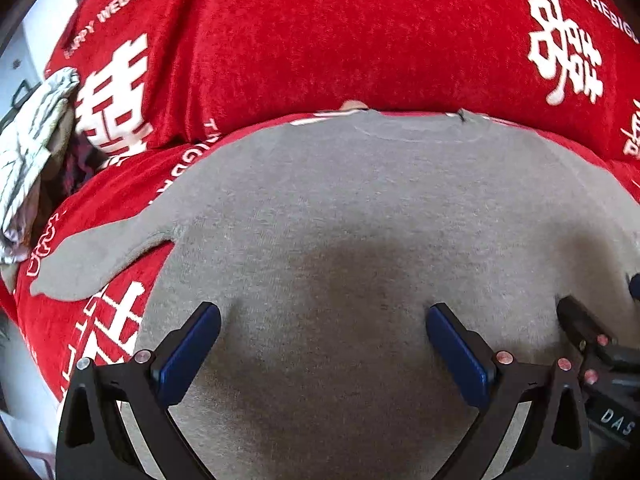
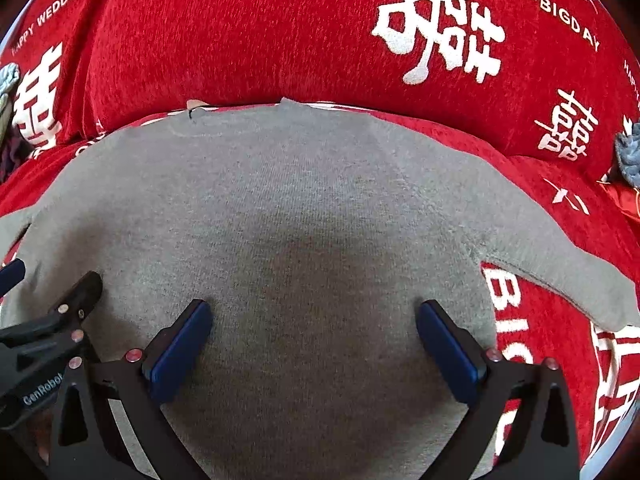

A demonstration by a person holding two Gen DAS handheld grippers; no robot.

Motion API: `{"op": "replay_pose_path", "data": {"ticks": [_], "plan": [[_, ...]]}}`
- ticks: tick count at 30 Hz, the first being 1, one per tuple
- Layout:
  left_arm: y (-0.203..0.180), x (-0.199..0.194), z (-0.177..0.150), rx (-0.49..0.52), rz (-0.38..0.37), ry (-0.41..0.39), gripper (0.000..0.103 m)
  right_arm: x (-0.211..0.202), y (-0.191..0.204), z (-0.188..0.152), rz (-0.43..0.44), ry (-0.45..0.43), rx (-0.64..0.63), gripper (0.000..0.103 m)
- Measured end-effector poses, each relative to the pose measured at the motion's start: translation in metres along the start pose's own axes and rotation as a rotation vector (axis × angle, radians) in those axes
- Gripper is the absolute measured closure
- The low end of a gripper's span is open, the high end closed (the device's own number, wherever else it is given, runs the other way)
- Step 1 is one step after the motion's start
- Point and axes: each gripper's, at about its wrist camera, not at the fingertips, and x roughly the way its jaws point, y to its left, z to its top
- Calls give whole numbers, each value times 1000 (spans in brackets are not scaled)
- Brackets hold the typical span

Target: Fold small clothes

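A small grey knit sweater (image 1: 360,208) lies flat on a red cover printed with white characters, its neckline at the far side. Its left sleeve (image 1: 92,256) stretches out to the left; its right sleeve (image 2: 568,276) stretches out to the right. My left gripper (image 1: 323,320) hovers open just over the sweater's near part, blue pads wide apart, nothing between them. My right gripper (image 2: 314,318) is open the same way over the sweater (image 2: 304,208), close beside the left one. Each gripper shows at the edge of the other's view: the right gripper (image 1: 592,344) and the left gripper (image 2: 52,328).
The red cover (image 1: 320,40) rises into a backrest behind the sweater, like a sofa. A crumpled white and grey cloth (image 1: 32,152) lies at the far left. A small grey-blue item (image 2: 630,152) sits at the right edge on the red cover (image 2: 240,40).
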Motion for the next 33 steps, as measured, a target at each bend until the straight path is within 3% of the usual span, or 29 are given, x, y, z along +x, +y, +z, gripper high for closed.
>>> {"op": "replay_pose_path", "data": {"ticks": [3,7,12,23,33], "plan": [[2,-4,5,10,-46,28,0,-10,0,1,-15,-34,-6,1],[-2,-13,12,27,-31,18,0,-25,1,6,-20,-75,-22,1],[0,-14,19,-16,-65,47,0,-33,2,10,-36,-93,-33,1],[-9,-20,27,-27,-36,17,0,-39,-13,14,-52,-129,0,1],[-34,-29,35,26,-77,15,0,-42,-37,13,-64,-138,51,1]]}}
